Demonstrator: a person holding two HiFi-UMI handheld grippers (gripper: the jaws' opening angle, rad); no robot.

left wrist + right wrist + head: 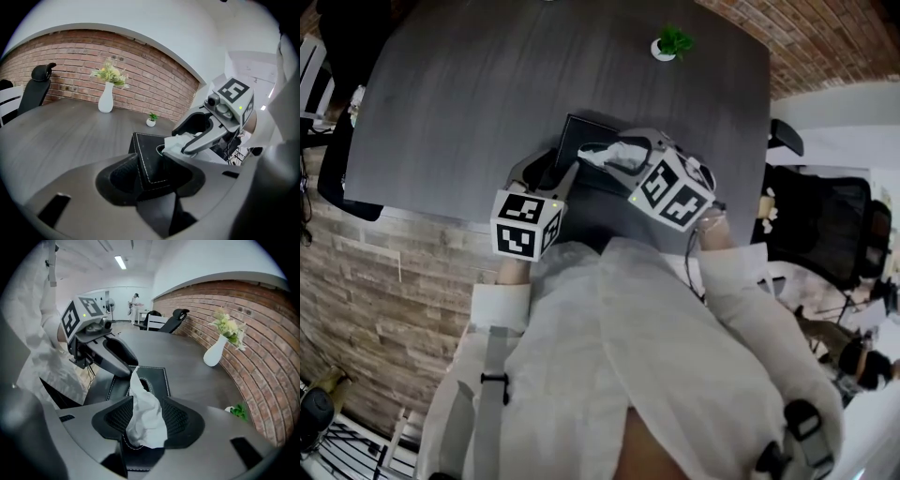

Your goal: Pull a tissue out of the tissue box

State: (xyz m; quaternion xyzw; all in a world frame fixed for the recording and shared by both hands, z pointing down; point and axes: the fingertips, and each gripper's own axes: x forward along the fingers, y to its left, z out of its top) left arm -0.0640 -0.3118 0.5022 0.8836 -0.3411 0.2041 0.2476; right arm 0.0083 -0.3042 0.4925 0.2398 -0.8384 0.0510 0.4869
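obs: tissue box (pixel 579 133), black with pale stitching, lies on the tabletop (pixel 487 94) at the near edge, close in front of the person.
left gripper (pixel 551 174): jaws clamped on the near end of the box, one on each side of it. reads as the steadying hand.
right gripper (pixel 598 156): comes in from the right, angled down over the box top. jaws spread wide, one either side of the tissue (pixel 145 413). the pads do not look to press it, so i judge it not pinched yet.
tissue: stands up out of the slot (pixel 143 383) in the box top. long axis runs up from the slot, straight through the gap of the right jaws.
key relation: right hand is the nearer one. closing should catch the tissue mid-length, and the pull goes up, away from the box.
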